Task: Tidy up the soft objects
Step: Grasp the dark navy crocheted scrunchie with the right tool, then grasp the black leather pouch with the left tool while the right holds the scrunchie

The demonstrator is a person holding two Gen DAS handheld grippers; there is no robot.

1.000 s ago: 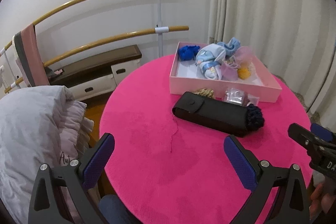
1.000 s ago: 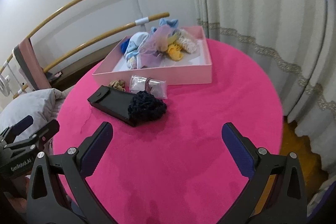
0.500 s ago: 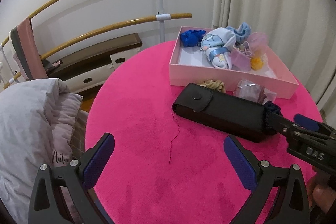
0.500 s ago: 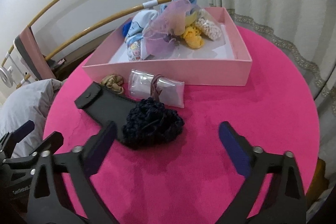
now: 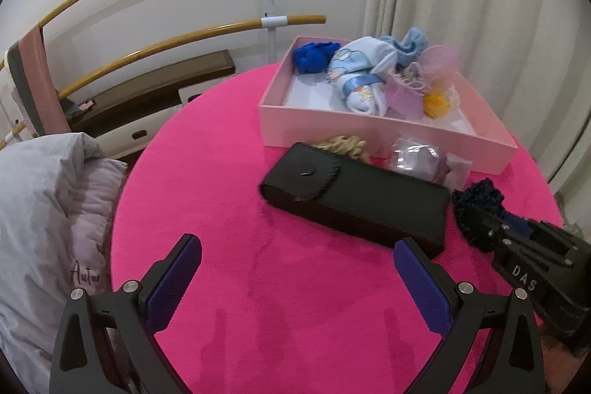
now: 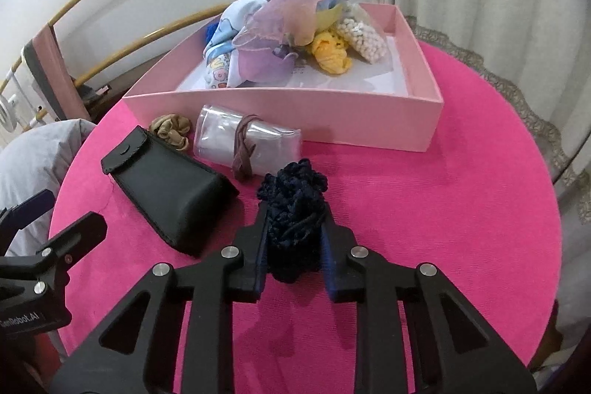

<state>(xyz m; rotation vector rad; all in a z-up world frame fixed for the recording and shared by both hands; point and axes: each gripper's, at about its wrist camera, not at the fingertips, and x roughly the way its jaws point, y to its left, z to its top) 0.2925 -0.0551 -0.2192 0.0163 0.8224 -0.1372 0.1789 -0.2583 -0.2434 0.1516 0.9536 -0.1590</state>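
Half a second ago the right gripper (image 6: 293, 239) was spread wide; now its fingers pinch the dark scrunchie (image 6: 293, 205) on the tabletop (image 6: 443, 209). Left gripper (image 5: 295, 283) stays released. Scrunchie's lower half is hidden between the fingers.

Right gripper (image 6: 293, 239) closed around a dark scrunchie (image 6: 293, 205), left gripper (image 5: 297, 279) spread wide, low over the table

"DAS" read in white letters on right gripper (image 5: 476, 220) body, left wrist view. "GenRobot.AI" read on left gripper (image 6: 51, 216) body, right wrist view. Cursive "Autu", cut off, seen on grey quilt (image 5: 44, 209).
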